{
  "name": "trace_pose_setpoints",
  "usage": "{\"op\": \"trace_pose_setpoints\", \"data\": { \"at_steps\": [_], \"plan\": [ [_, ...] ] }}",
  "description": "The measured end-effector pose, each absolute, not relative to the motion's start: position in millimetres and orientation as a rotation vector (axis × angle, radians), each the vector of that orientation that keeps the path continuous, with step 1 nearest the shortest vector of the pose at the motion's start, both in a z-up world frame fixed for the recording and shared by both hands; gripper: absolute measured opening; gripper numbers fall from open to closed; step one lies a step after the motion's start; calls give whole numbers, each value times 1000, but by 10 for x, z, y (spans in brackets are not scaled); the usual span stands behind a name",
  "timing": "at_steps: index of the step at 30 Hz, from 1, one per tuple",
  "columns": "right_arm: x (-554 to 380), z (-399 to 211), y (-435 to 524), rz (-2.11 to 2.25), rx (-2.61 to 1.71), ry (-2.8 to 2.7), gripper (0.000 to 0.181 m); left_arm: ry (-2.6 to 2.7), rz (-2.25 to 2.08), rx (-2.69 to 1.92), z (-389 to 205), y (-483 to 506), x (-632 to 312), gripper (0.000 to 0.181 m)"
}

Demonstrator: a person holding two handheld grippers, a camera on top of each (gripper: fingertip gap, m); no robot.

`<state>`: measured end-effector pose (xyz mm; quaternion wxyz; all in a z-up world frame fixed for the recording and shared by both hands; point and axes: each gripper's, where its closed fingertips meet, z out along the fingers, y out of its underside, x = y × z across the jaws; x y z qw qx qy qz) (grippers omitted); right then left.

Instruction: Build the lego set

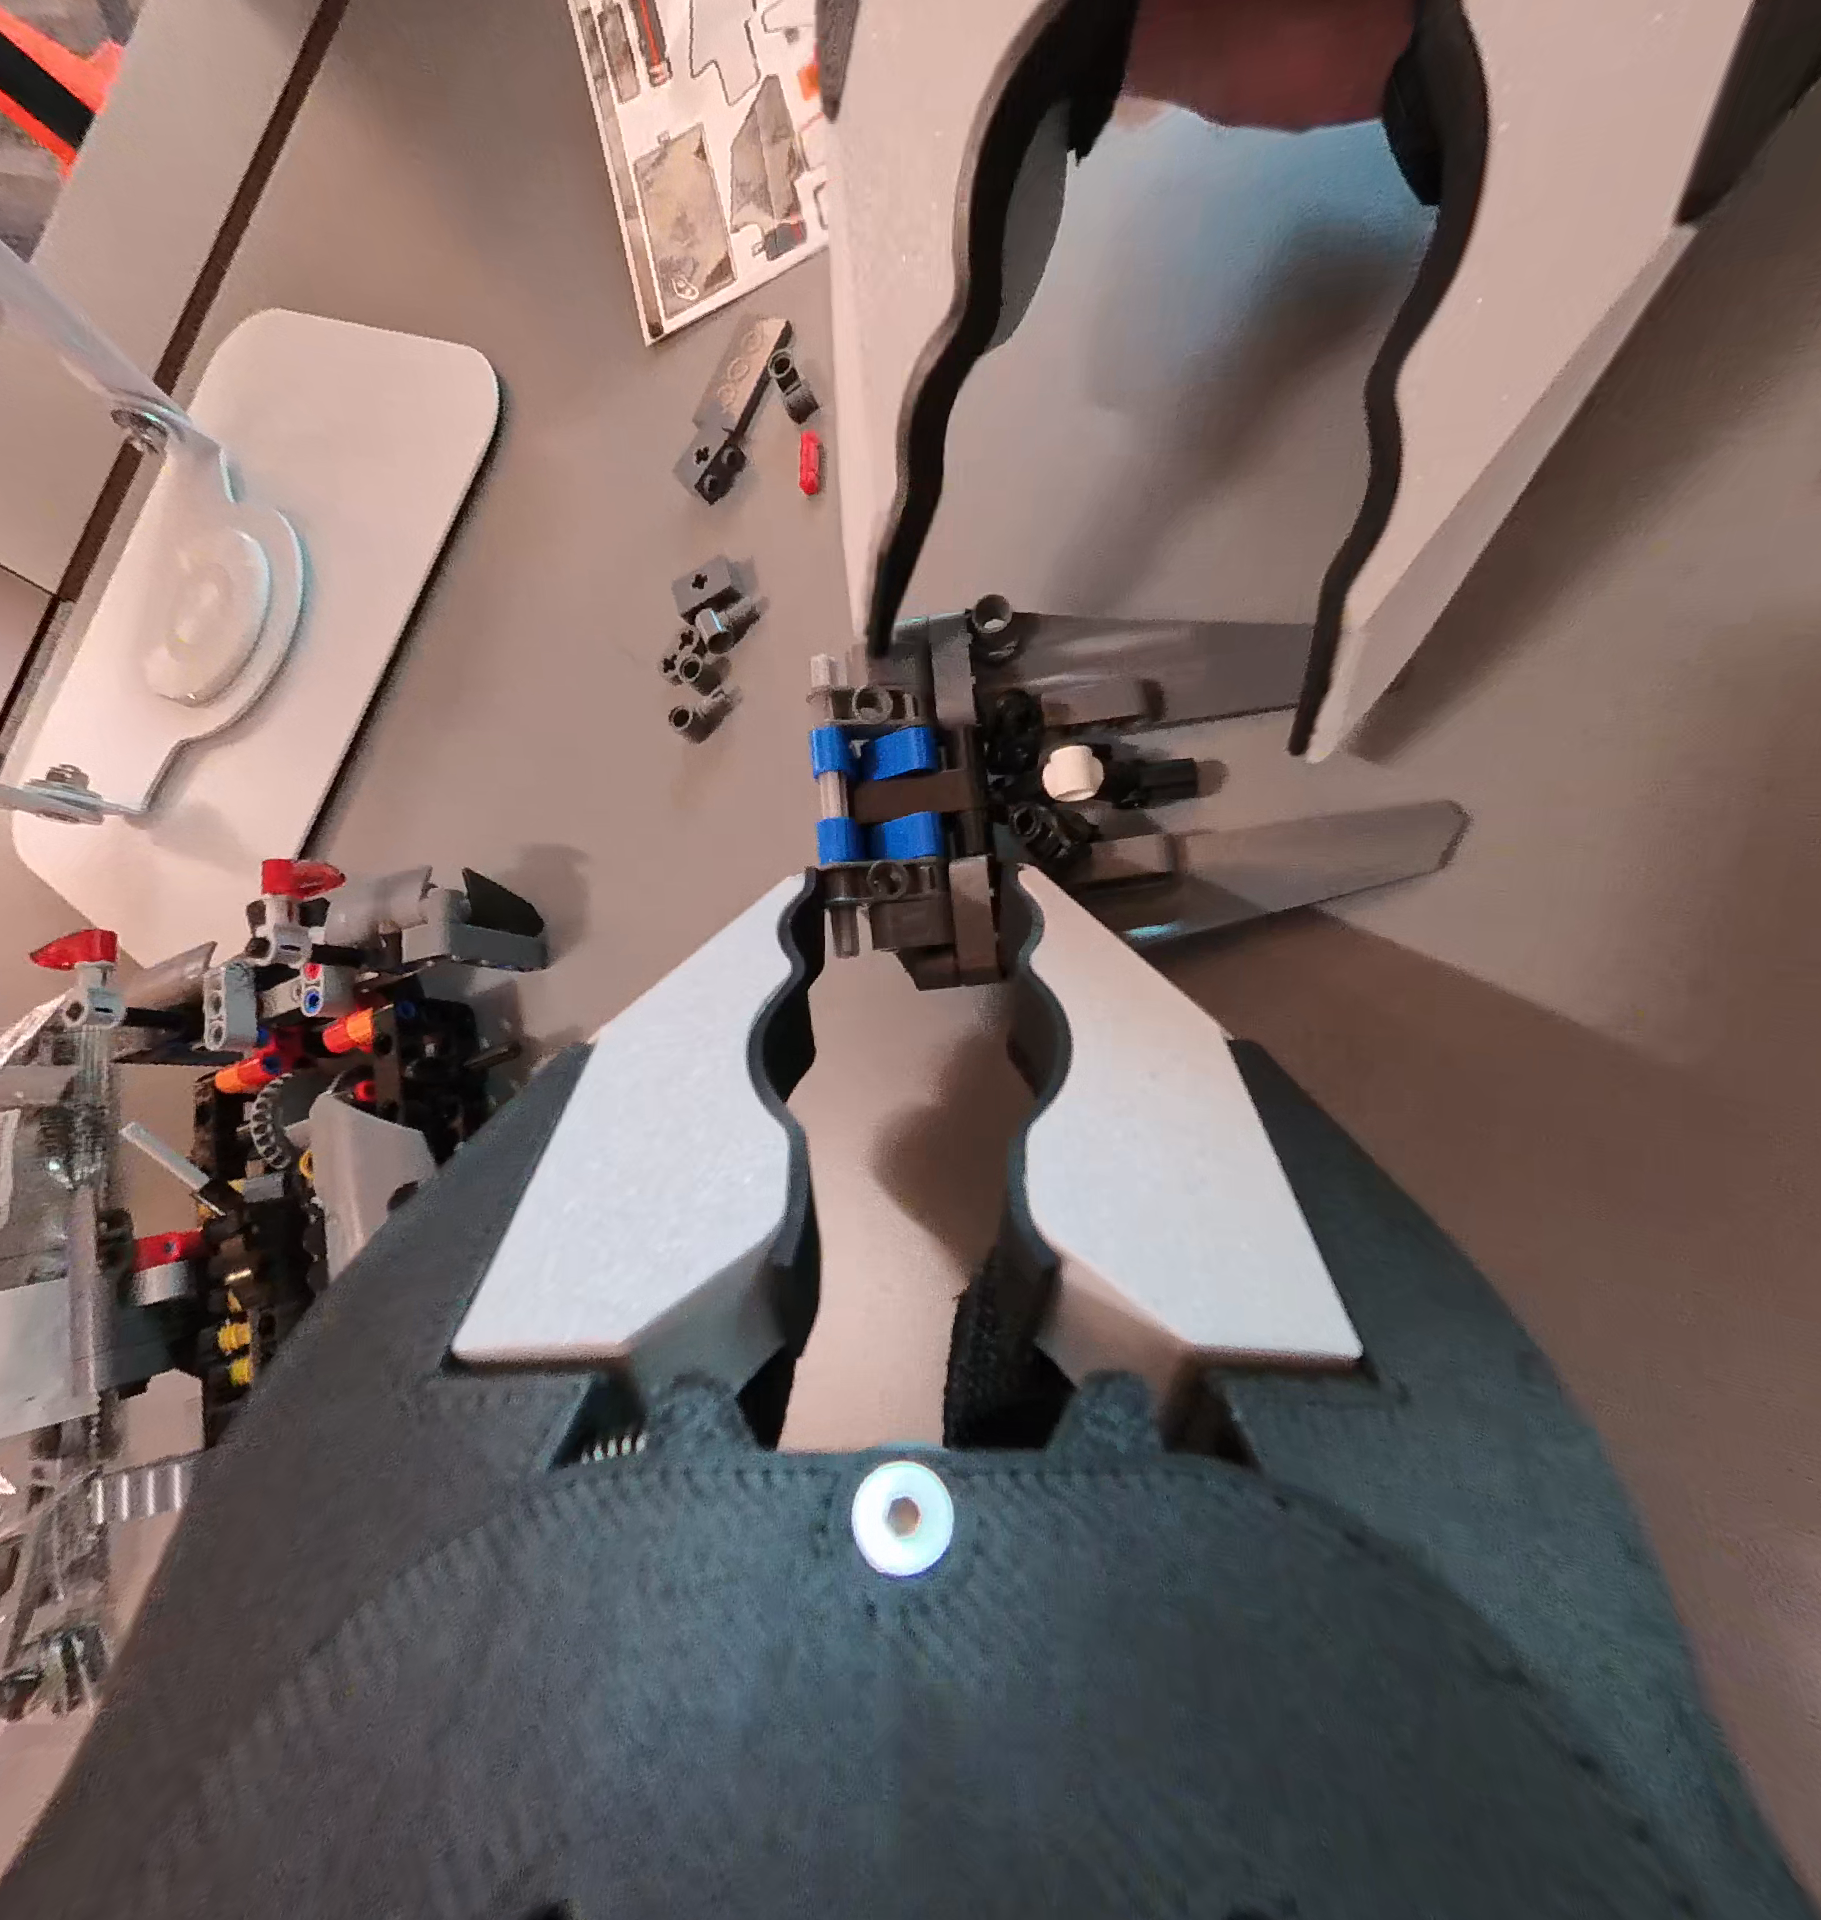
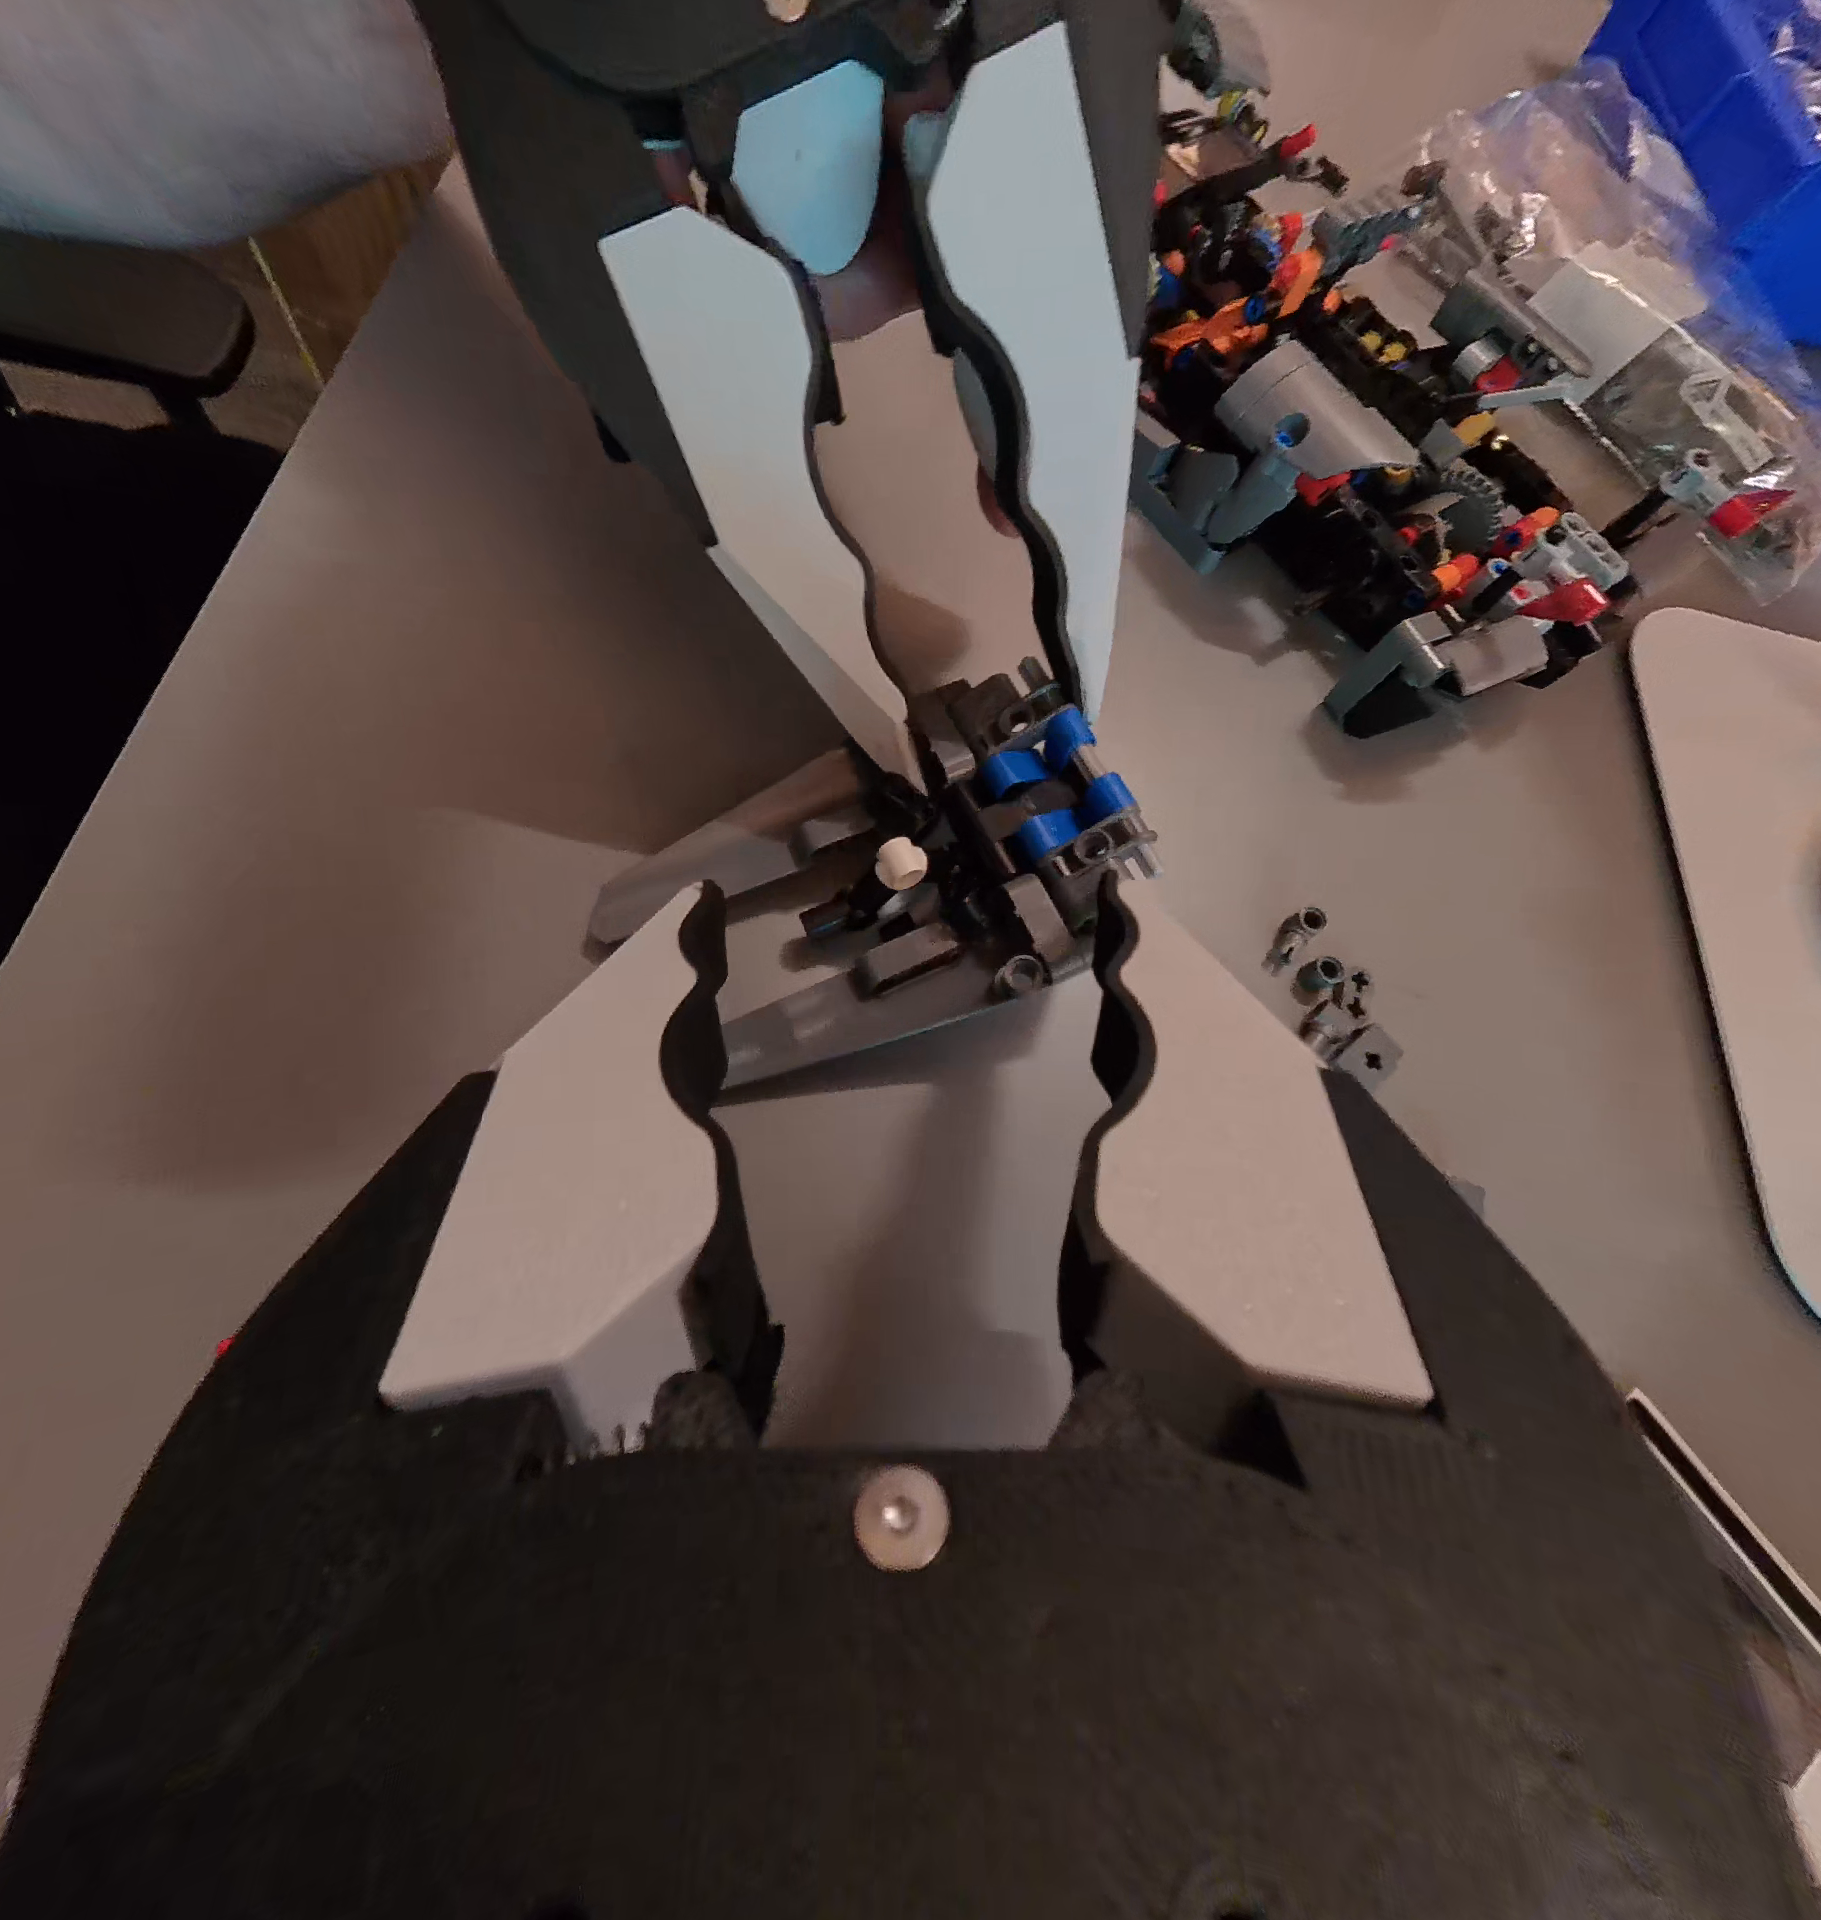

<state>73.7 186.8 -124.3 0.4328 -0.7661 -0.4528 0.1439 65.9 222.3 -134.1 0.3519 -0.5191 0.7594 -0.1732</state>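
grey table (image 1: 532, 644): carries everything in view. one large part-built model (image 1: 293, 1049) sits well off to the side of the work, with one clear plastic bag (image 1: 12, 1247) of parts beside it and one printed instruction sheet (image 1: 698, 187) at the far edge.

one small sub-assembly (image 1: 927, 790) lies flat on the table between the two grippers. counted on it: two long dark grey blades, four blue connectors (image 1: 890, 753) threaded on one light grey axle, one white bush (image 1: 1072, 774).

left gripper (image 1: 911, 914): clenched on the near end of the sub-assembly, dark frame pinched between its tips. right gripper (image 2: 901, 914): released, jaws wide, straddling the opposite end with the tips at or near the frame; no grip is evident, and contact at the tips cannot be confirmed.

judgement: the step in hand is steadying the sub-assembly for another piece. recommended: keep the left grip on the frame, not on the blades, which would likely pivot; bring the right jaws in square to the frame before closing.

loose pieces (image 1: 714, 649): one cluster of about five dark grey connectors near the sub-assembly, further off one black beam (image 1: 740, 405) with small dark parts beside it, and two small red pieces (image 1: 808, 462), one near the beam and one at the far right; finer counts cannot be told.
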Motion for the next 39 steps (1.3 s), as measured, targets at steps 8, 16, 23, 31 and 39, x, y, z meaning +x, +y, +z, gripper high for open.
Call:
{"op": "trace_pose_setpoints", "data": {
  "at_steps": [8, 16, 23, 31, 39],
  "plan": [
    [828, -1157, 1953, 351, -1886, -1047, 70, 1954, -416, -1306, -1235, 2330, 726, 30],
    [968, -1061, 2045, 350, -1882, -939, 70, 1961, -412, -1222, -1143, 2405, 839, 30],
    [932, -965, 2015, 279, -1811, -993, 78, 1970, -509, -1244, -1096, 2411, 929, 30],
    [795, -988, 1928, 81, -1715, -1178, 78, 1999, -612, -1311, -1104, 2393, 1007, 30],
    [751, -1070, 1855, 132, -1762, -1225, 72, 2014, -649, -1313, -1069, 2357, 1041, 29]
  ]
}}
